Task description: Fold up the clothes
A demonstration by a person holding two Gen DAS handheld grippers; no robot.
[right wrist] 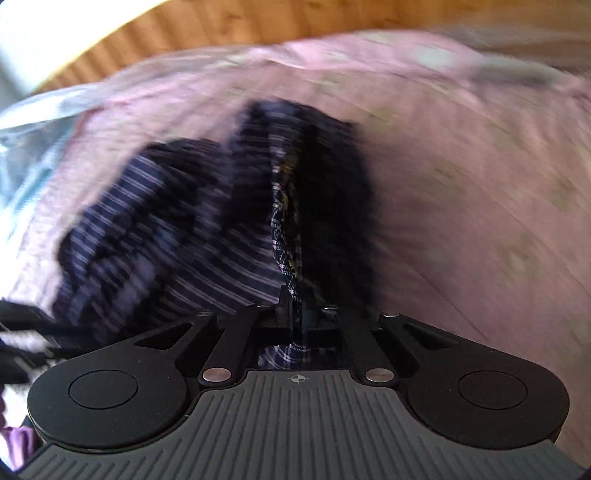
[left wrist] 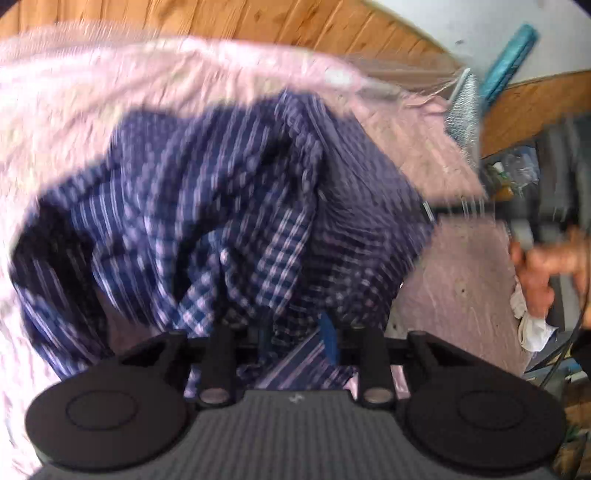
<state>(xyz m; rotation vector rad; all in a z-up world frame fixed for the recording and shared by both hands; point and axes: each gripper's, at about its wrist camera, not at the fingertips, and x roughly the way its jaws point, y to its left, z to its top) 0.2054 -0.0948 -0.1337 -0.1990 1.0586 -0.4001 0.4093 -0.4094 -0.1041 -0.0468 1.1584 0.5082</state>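
Left wrist: checked shirt (left wrist: 207,206) lies crumpled on the pink sheet (left wrist: 74,110). Left gripper (left wrist: 299,332) part open, cloth between its fingers (grip unclear, blurred). A hand (left wrist: 543,273) at right; wooden headboard (left wrist: 221,18) behind.

Right wrist: right gripper (right wrist: 295,299) closed tight on a shirt fold; sheet all round.
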